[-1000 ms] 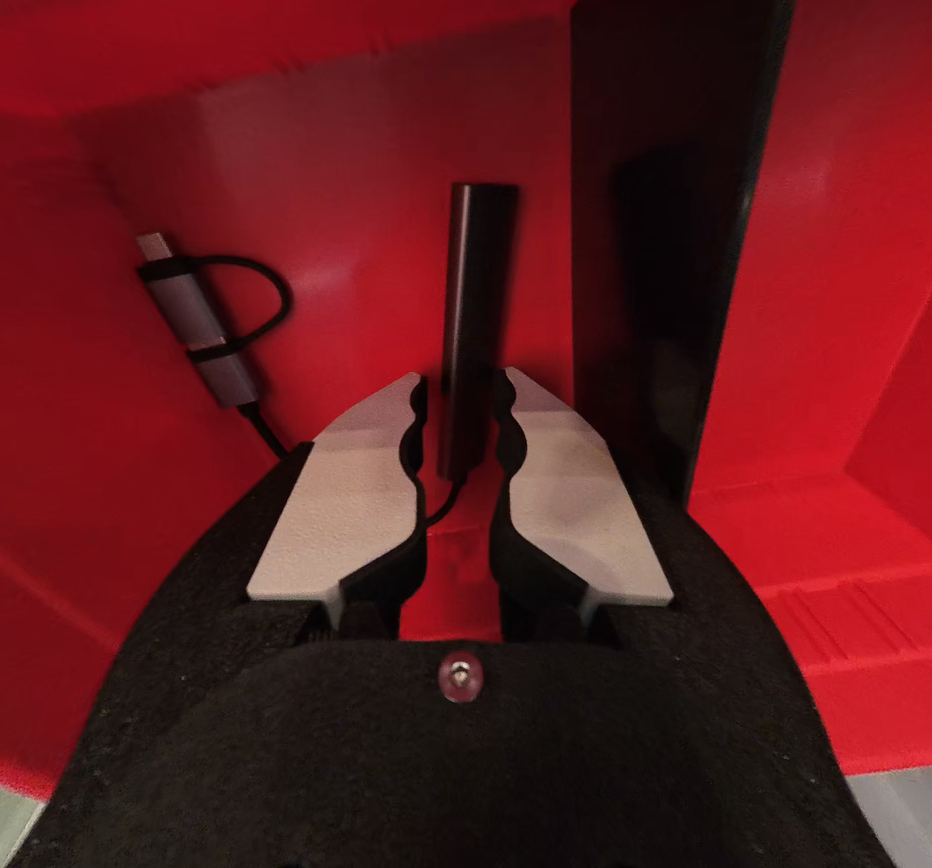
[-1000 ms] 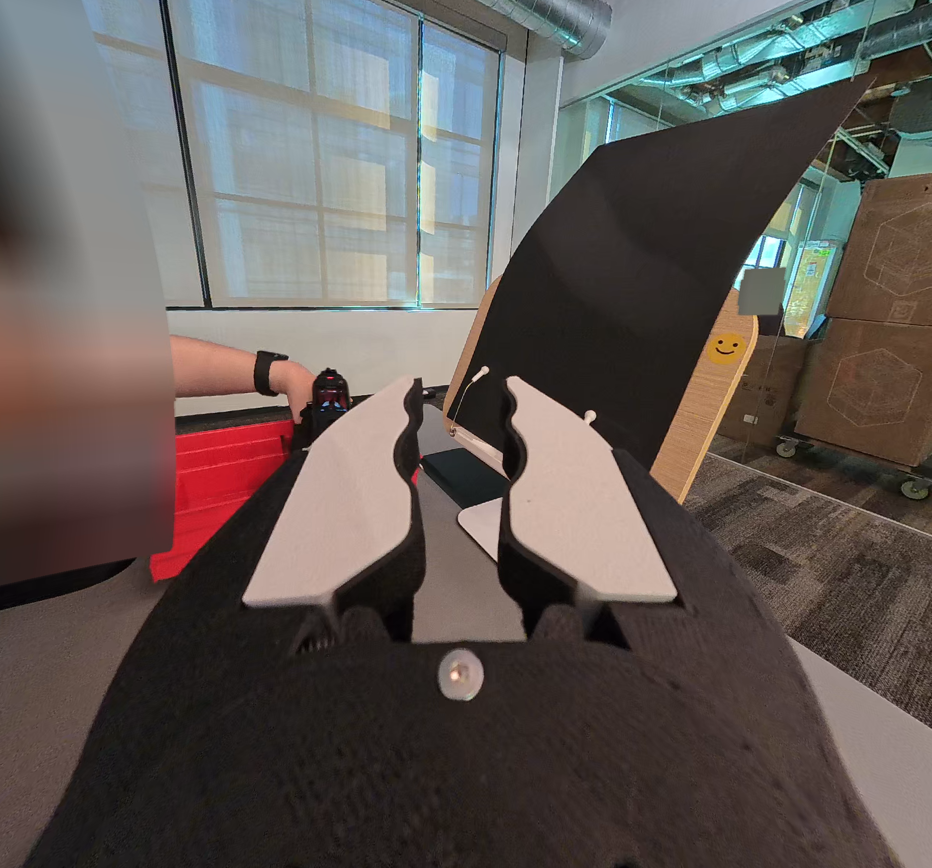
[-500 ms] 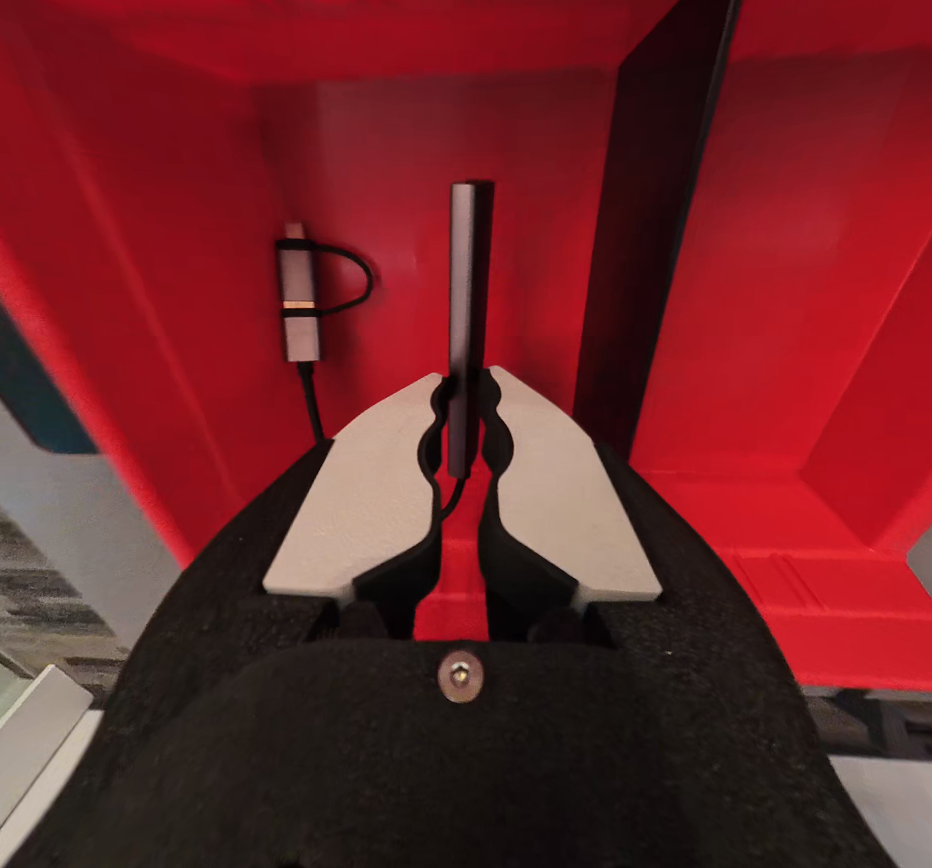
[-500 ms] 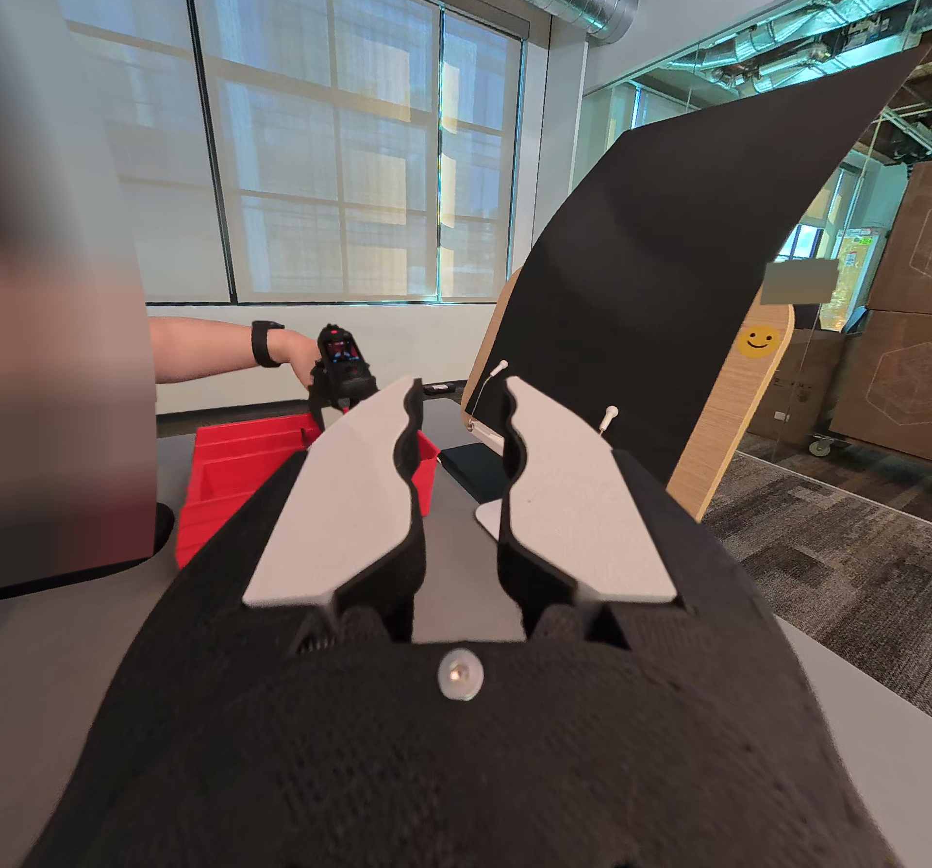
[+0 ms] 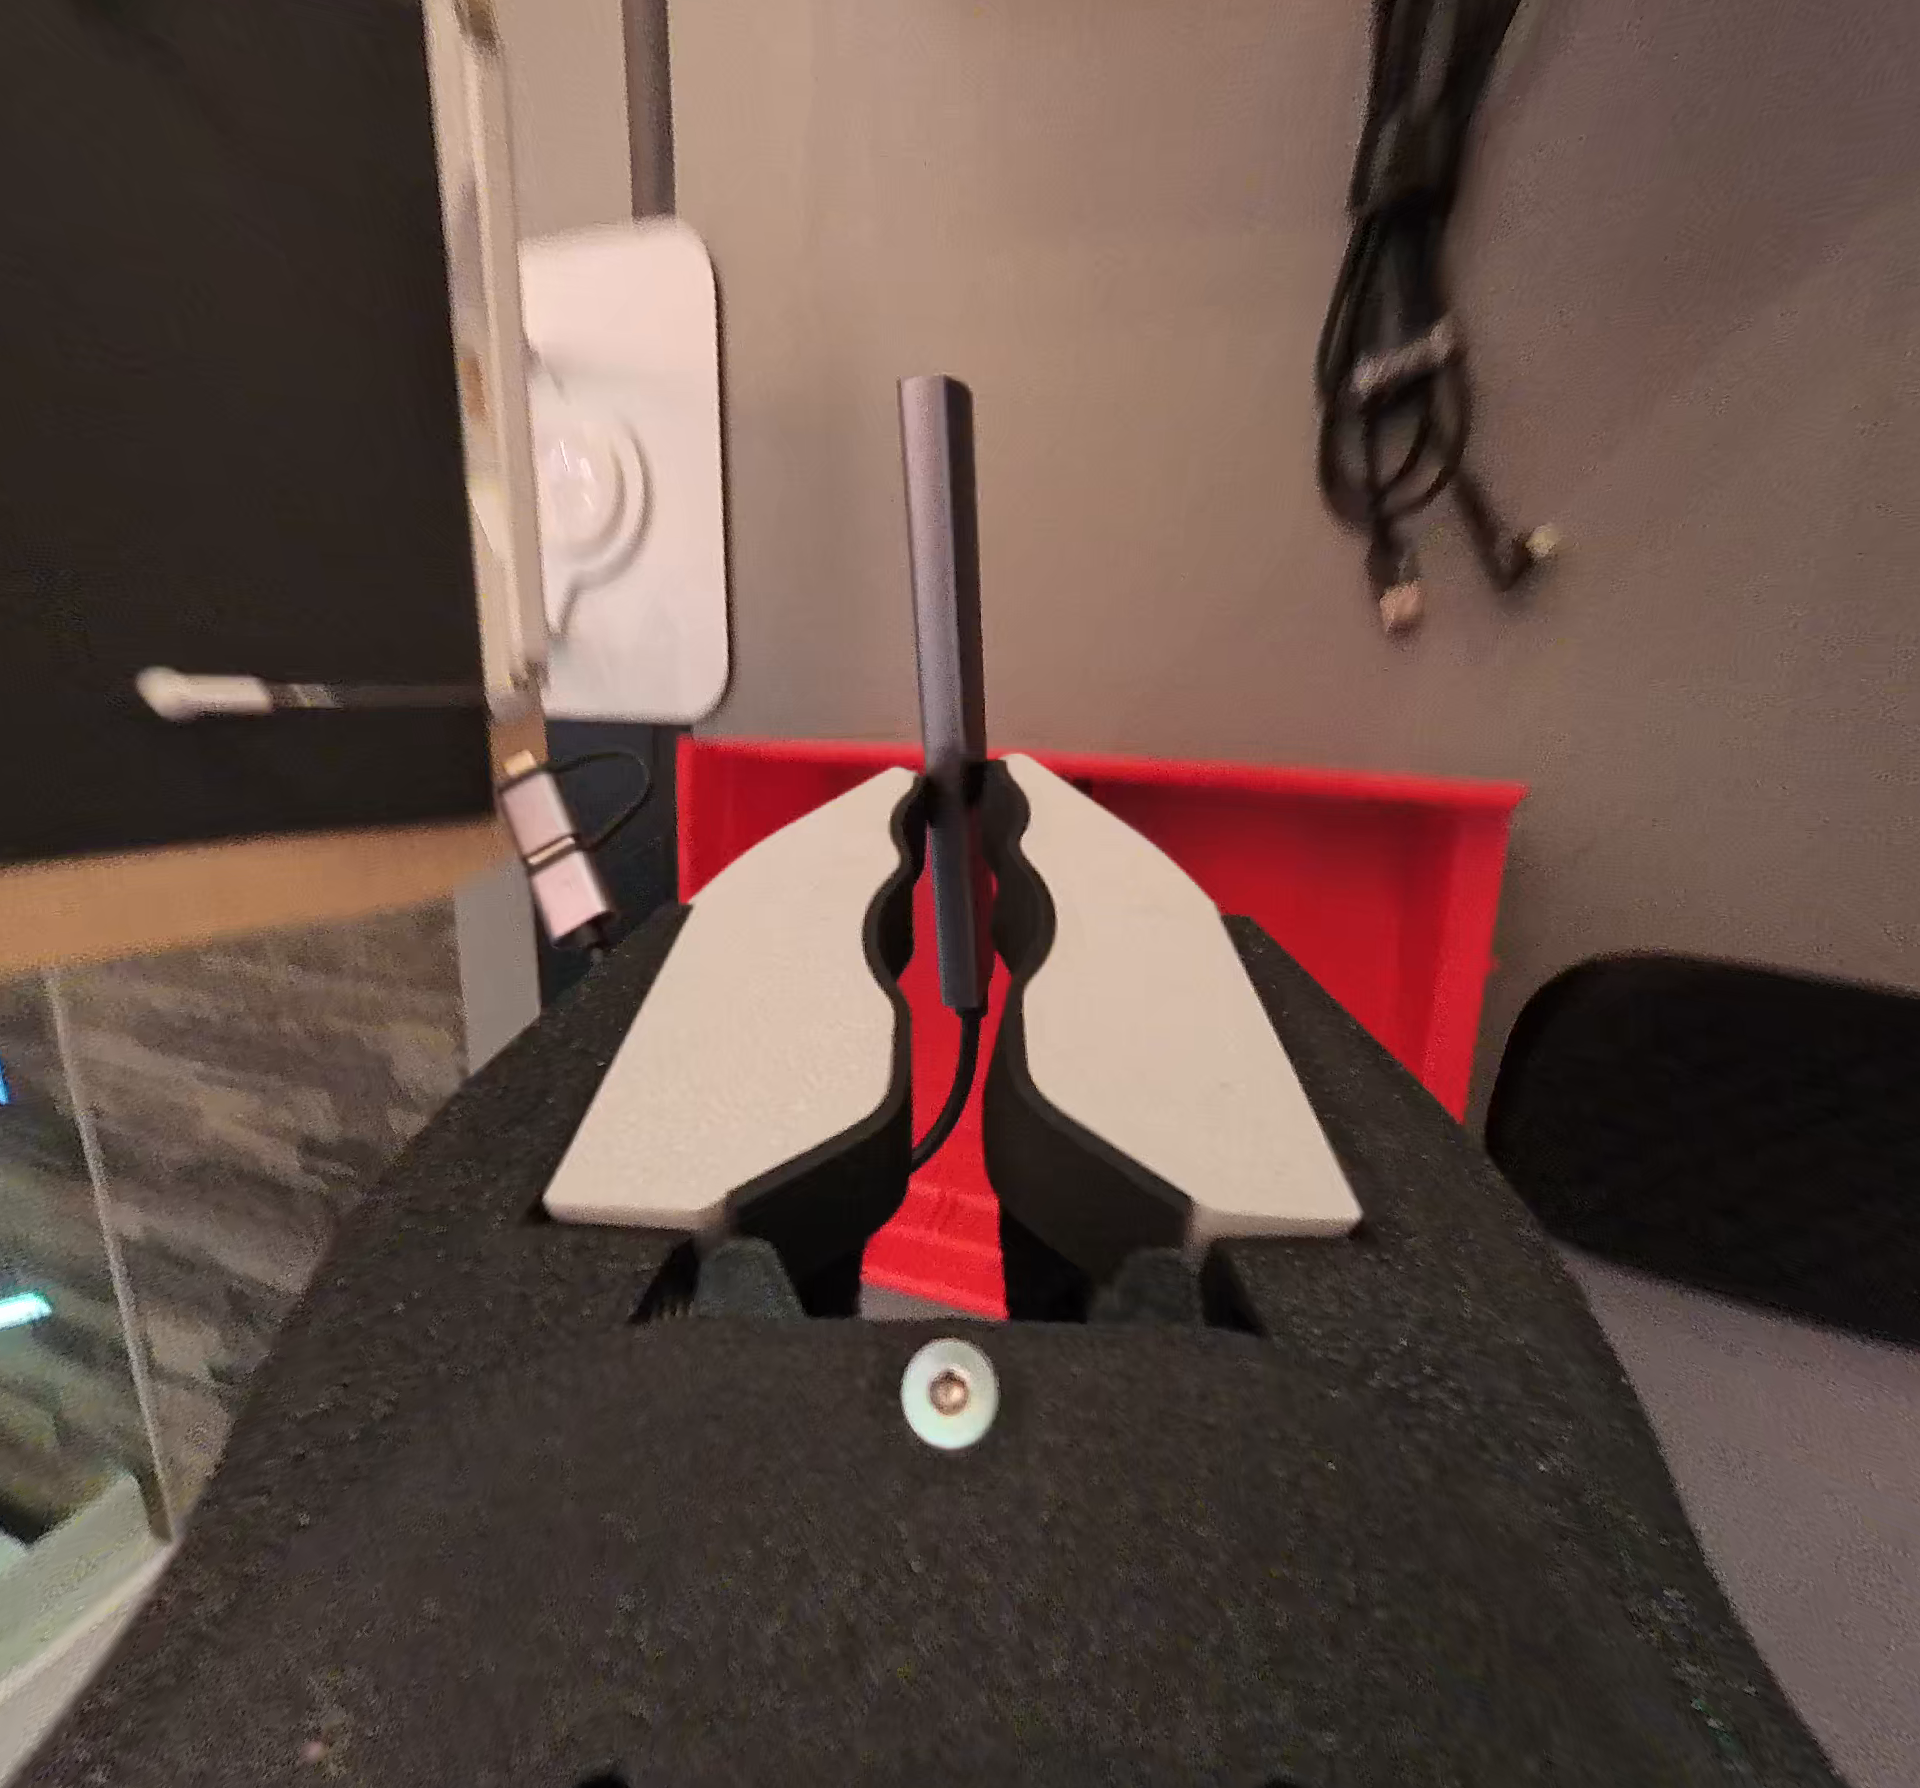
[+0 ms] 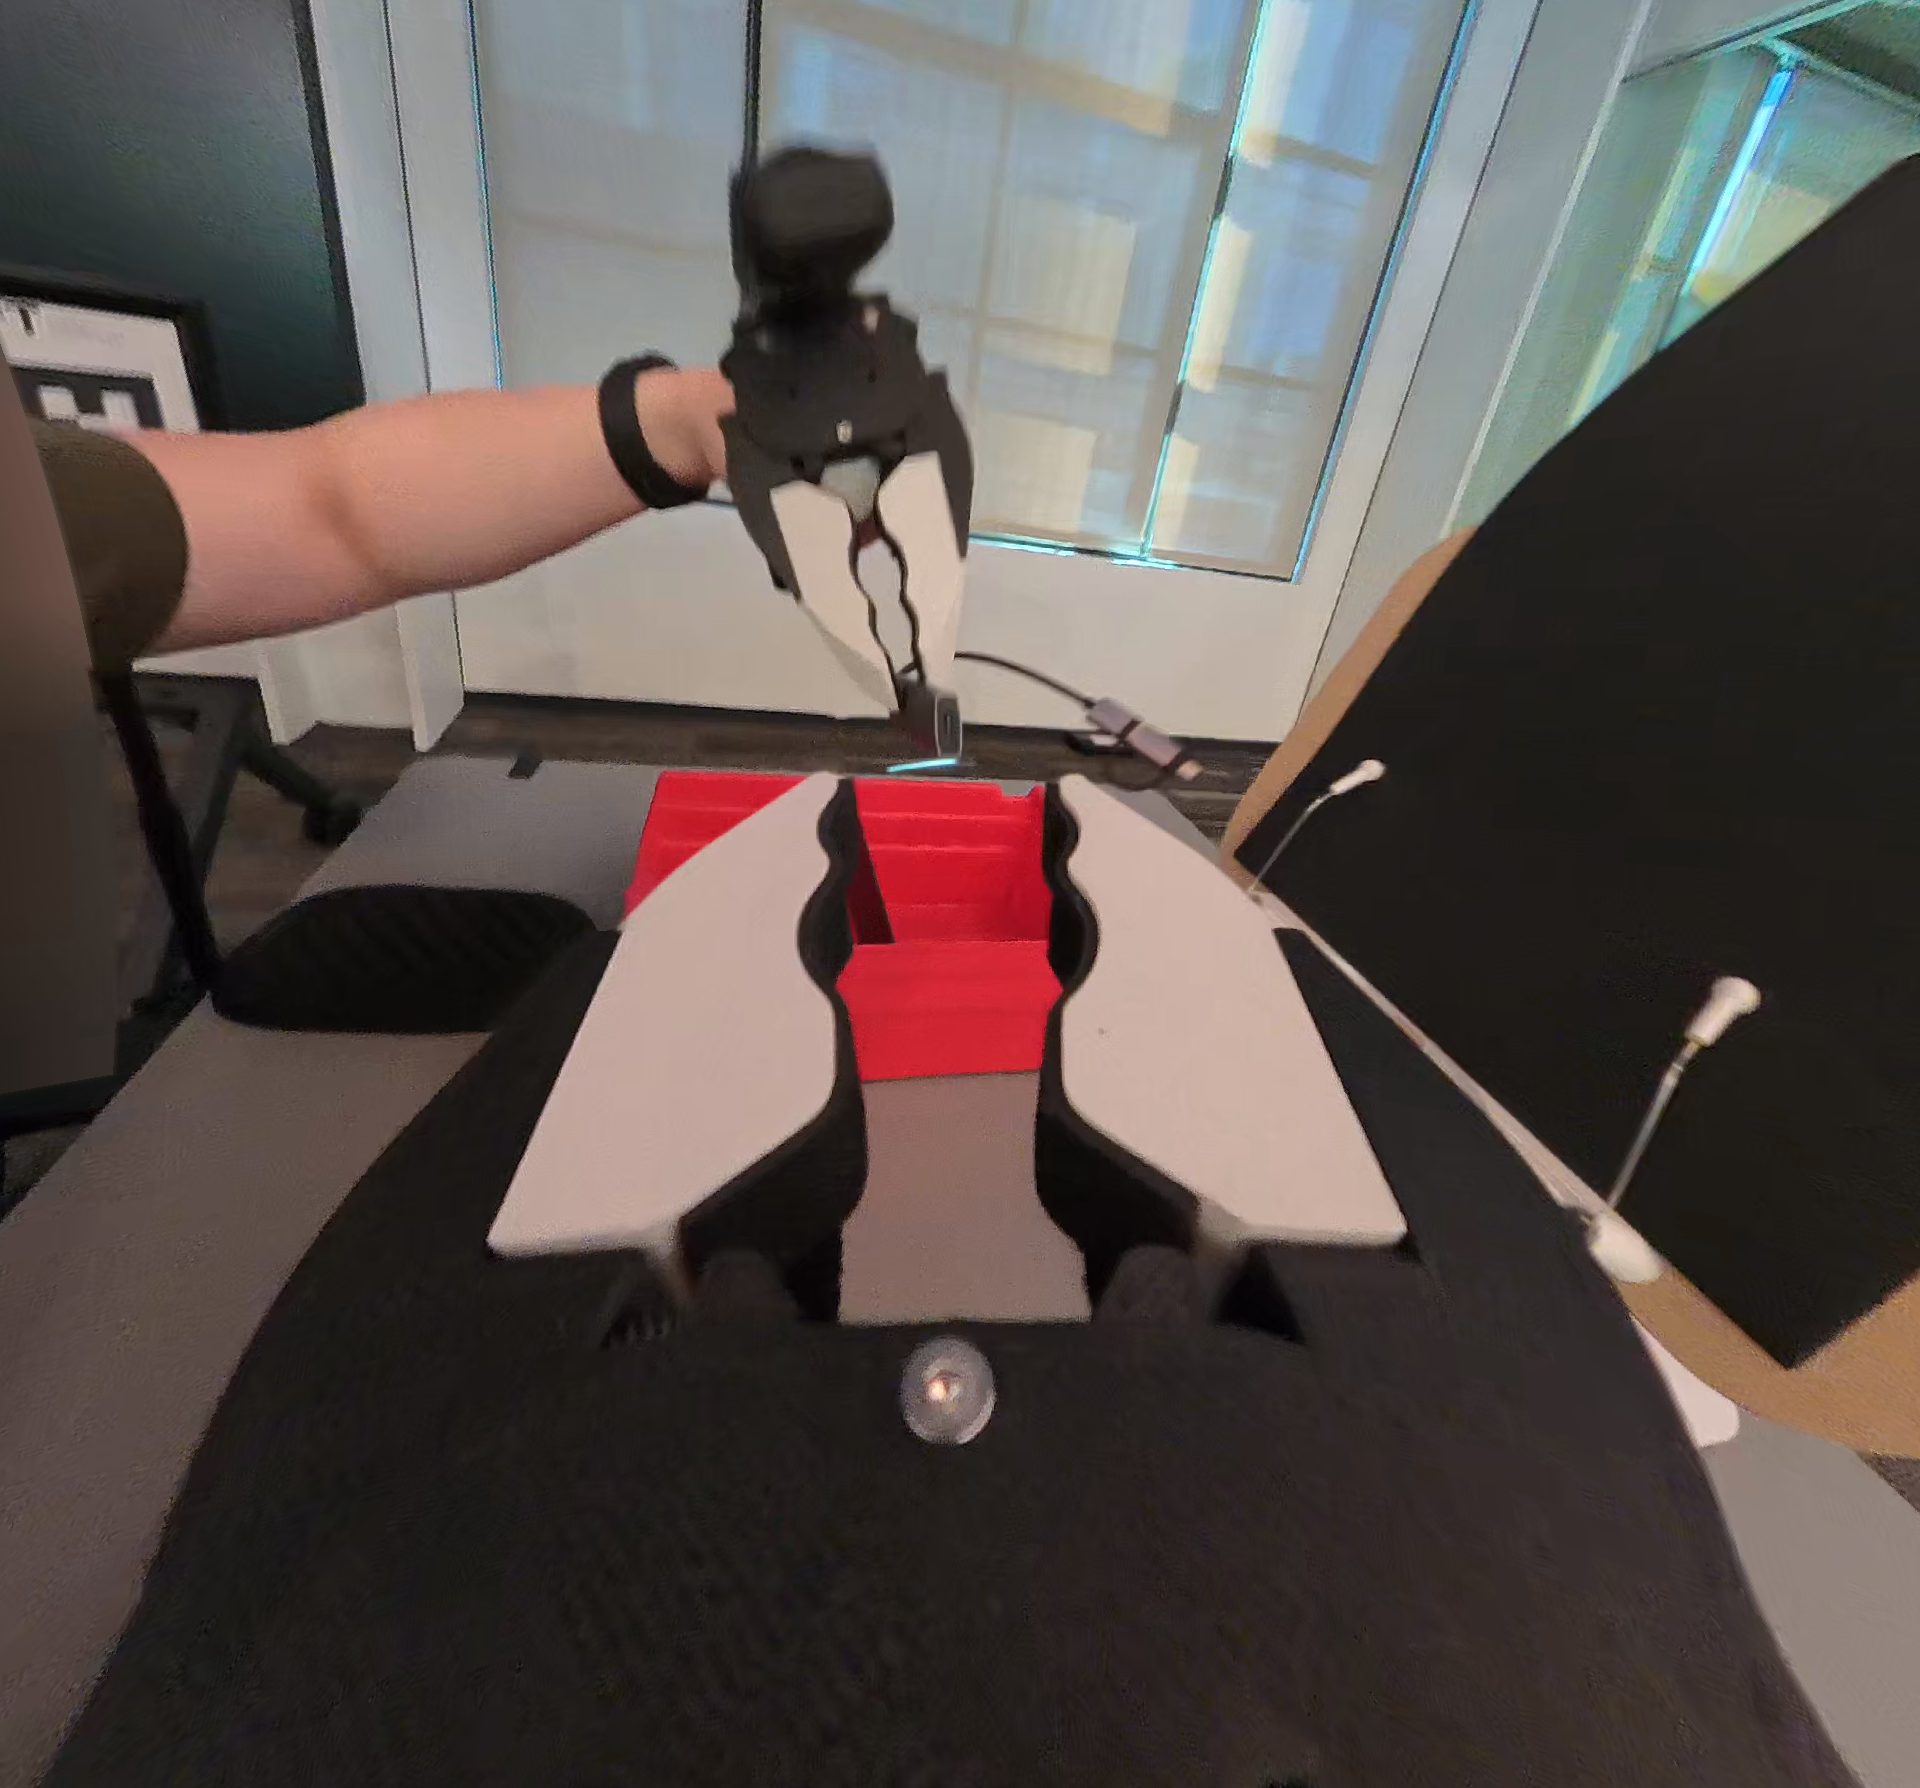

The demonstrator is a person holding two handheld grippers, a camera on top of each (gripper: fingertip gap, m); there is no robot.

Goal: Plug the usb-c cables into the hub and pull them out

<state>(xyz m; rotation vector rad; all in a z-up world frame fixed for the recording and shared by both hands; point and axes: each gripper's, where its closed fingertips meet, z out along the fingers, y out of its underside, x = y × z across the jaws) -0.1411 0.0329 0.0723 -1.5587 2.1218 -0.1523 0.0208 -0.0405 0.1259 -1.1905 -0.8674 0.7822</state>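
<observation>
Grey table (image 5: 1091,180) — red tray (image 5: 1351,865), coiled black cable (image 5: 1392,304), white pad (image 5: 634,471).

Slim dark-grey hub (image 5: 943,595): brushed metal, satin sheen. Left hand-held gripper (image 5: 948,782): smooth matt pale-grey plastic fingers (image 5: 758,1011) on a rough, grainy black body. Red plastic bin (image 5: 1351,865): smooth, slightly glossy. Grey surface (image 5: 1143,284): matt. Black board (image 6: 1662,699): matt, on a wood-grain panel (image 6: 1340,689).

The hub (image 5: 943,595) is a slim dark grey bar, standing upright at the frame centre, clamped at its lower end by the left gripper (image 5: 961,782). Its thin black lead ends in 2 grey plugs (image 5: 556,855) dangling at centre left. A bundled black usb-c cable (image 5: 1403,284) lies at upper right on the grey worktop (image 5: 1091,180).
</observation>
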